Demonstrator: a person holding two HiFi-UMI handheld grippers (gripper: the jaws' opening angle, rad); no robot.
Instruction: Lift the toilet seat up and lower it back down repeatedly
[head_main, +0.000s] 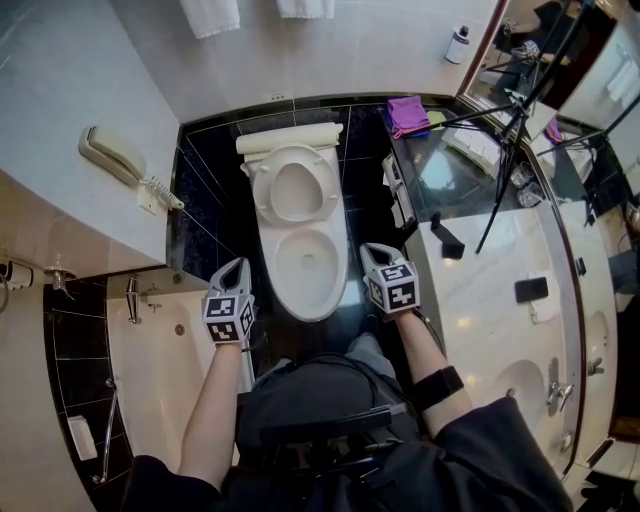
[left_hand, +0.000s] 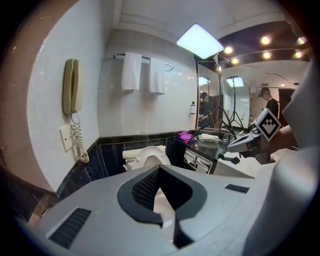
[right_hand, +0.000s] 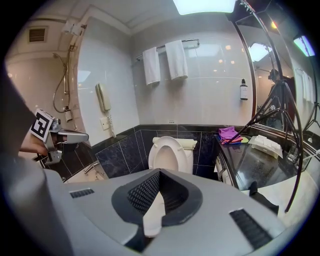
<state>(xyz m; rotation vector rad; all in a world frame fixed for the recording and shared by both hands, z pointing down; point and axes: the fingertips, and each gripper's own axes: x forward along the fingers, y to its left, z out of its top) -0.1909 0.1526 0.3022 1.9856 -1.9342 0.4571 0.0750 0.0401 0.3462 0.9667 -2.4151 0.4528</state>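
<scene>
The toilet seat (head_main: 295, 156) stood raised at the upper middle of the head view, leaning back against the tank, with the open toilet bowl (head_main: 305, 306) just below it. Neither gripper touched the seat or the bowl.

The left gripper (head_main: 237, 266) hung at the bowl's left side, near its rim, and the right gripper (head_main: 372, 250) hung at the bowl's right side at about the same level. In each gripper view the two jaws met at their tips with nothing held between them, so both grippers were closed and empty; only the white bowl showed through the gap behind the tips.

A wall phone (head_main: 110, 155) with a coiled cord hung at the upper left of the head view, and a bathtub (head_main: 160, 350) lay at the lower left. A purple cloth (head_main: 407, 113) sat at the far end of the dark, glossy table (head_main: 480, 300) on the right, where a black tripod (head_main: 510, 150) leaned across. Two white towels (right_hand: 165, 62) hung on a rail on the wall above the toilet.
</scene>
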